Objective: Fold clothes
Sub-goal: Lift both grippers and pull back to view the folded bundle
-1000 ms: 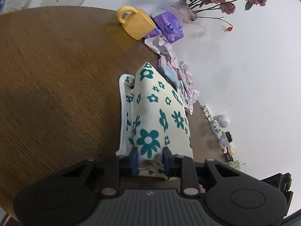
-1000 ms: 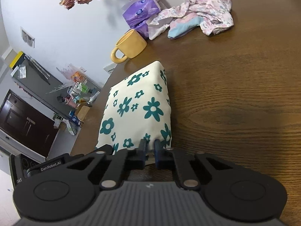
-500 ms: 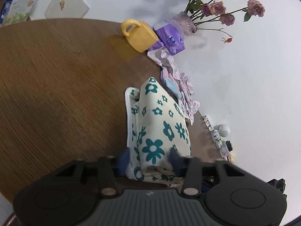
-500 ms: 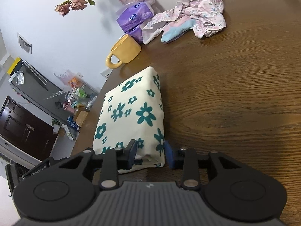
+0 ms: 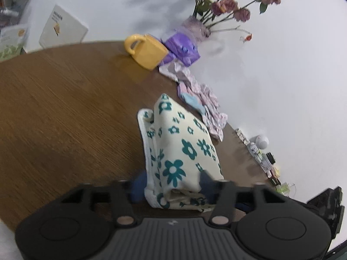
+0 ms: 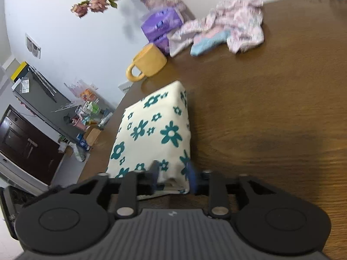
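Folded floral garment [image 5: 186, 151] resting on the desk [image 5: 65, 119]: my left gripper [image 5: 173, 186] and right gripper [image 6: 173, 173] straddle its near edge, jaws spread, gripping nothing; careless withdrawal could snag and undo the fold.

A cream garment with teal flowers [image 5: 184, 149] lies folded into a compact, thick rectangle on the wooden table. Farther back, a crumpled pink-and-blue floral garment [image 6: 227, 32] sits unfolded in a loose heap.

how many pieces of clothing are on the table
2 that can be told apart: a folded floral garment near both grippers, and a crumpled pink one by the purple pack. The light blue cloth in that heap may be separate.
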